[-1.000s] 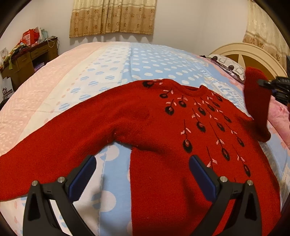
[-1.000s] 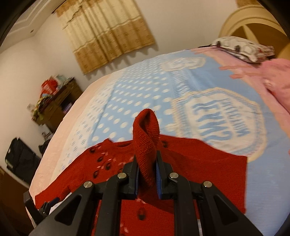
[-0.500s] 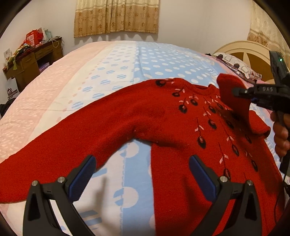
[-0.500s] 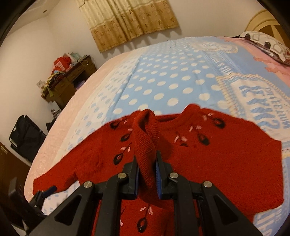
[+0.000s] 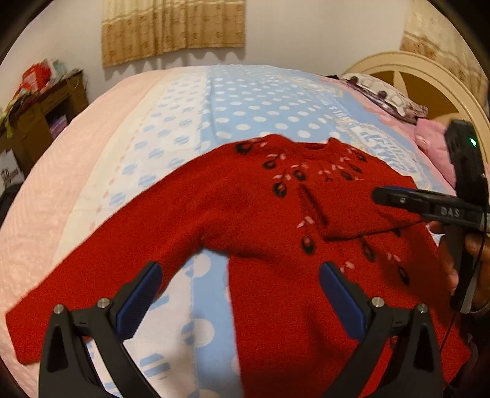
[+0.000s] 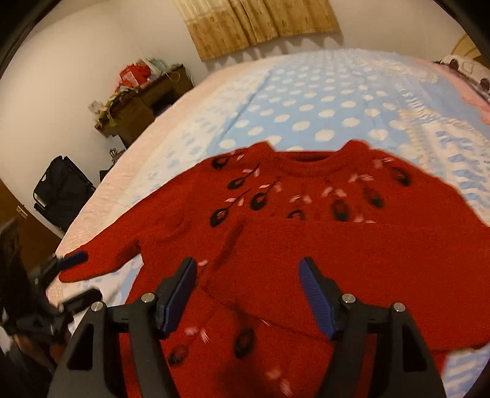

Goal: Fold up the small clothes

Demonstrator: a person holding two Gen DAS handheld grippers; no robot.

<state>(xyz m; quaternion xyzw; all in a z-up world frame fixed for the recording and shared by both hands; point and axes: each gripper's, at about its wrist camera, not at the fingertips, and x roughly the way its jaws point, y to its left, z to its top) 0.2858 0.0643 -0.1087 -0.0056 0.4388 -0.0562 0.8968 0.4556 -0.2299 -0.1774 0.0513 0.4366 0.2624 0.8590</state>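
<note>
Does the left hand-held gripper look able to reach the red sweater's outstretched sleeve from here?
Probably yes: the left hand-held gripper is open, and the outstretched sleeve of the red knitted sweater lies flat on the bed beside it, uncovered.

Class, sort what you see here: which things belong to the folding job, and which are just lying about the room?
Job:
red sweater
right gripper, jaws opening, nothing between
left gripper, open

Lying about:
cluttered wooden desk
black bag
curtain
pillow

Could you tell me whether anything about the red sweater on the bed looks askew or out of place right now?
Nothing looks damaged. The red sweater lies face up on the polka-dot bedspread, unevenly: one sleeve is folded across the chest, the other sleeve stretches out flat. The right tongs are opening, nothing pinched between them.
</note>
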